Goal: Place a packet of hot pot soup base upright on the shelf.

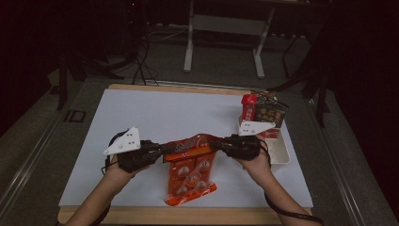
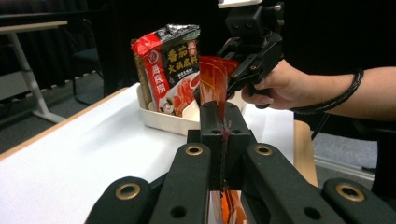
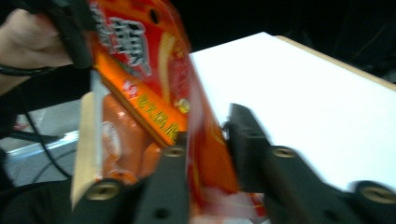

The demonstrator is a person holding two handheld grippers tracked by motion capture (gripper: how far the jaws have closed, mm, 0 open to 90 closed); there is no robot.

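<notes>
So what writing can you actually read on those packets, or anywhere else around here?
"番茄火锅底料": on the dark packet standing in the white tray.
"ID": a floor marking in the high view.
Red packet beside the dark one: its label characters are too blurred to read.
Orange packet: large characters, too blurred to read.

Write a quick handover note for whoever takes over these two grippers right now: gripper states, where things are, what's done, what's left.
Left gripper: shut on the orange snack bag's top left corner.
Right gripper: at the bag's top right corner; the bag is between its jaws.
Bag: top edge raised between both grippers, bottom on the white table.
White bin, right side, holds other packets.
Left: probably move the bag to the bin.
</notes>
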